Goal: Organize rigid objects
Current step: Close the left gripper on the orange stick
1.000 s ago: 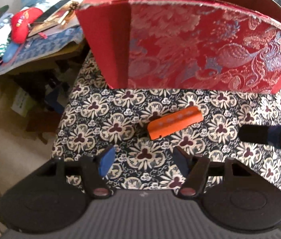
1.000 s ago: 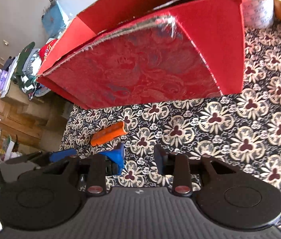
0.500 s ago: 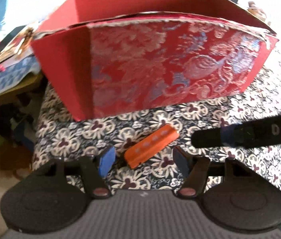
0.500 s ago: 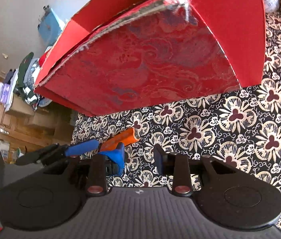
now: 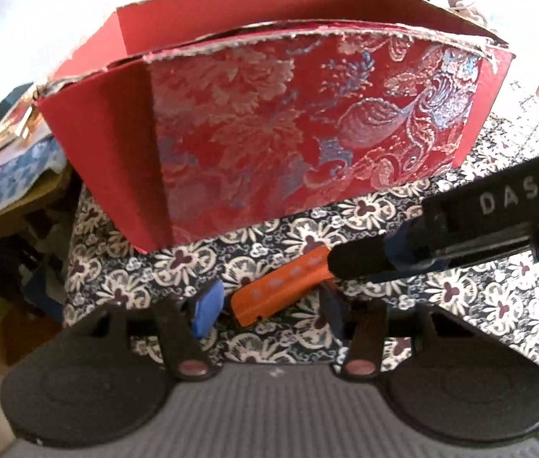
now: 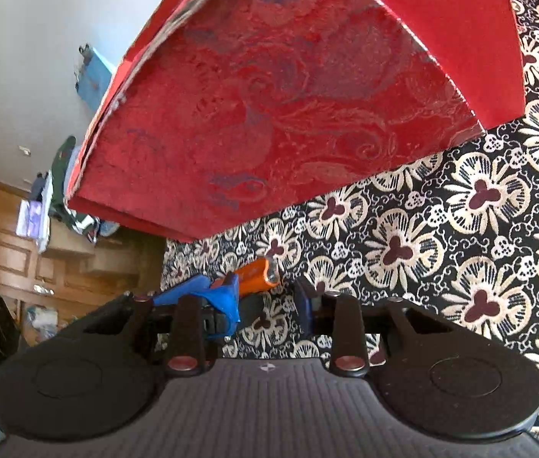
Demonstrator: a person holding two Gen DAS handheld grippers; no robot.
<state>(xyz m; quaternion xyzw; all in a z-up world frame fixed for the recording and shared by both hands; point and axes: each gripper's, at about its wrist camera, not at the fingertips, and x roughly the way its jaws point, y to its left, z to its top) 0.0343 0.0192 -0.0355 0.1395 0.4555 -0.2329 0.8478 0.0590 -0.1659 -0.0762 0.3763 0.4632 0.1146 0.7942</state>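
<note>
**Ana:** Left-wrist view first: the left gripper (image 5: 269,307) has its jaws spread, blue pads on either side of the near end of the orange plastic piece (image 5: 282,286), which lies flat on the floral tablecloth (image 5: 479,290) at lower centre of the frame. Neither pad looks pressed against it yet.

**Ben:** And the other claw?

**Ana:** The right gripper (image 5: 361,265) reaches in from the right edge of that frame, its black fingertip over the far end of the same piece. In the right-wrist view its own jaws (image 6: 269,299) are spread too, with the orange end (image 6: 256,274) just beyond the gap, low and centre. Nothing is being pinched by either.

**Ben:** So both claws crowd one small object. How would you do the pickup well?

**Ana:** My judgement: let one claw take it. The left is better lined up, so square its pads across the narrow width, keep them low to the cloth, and close evenly so the piece doesn't skid or pivot. The right should back off, or only steady the far end.

**Ben:** Then where?

**Ana:** Probably into the red brocade box (image 5: 307,122), which fills the upper half of both frames directly behind the piece. Its walls are tall, so the lift must clear the ragged front rim before moving forward.
</note>
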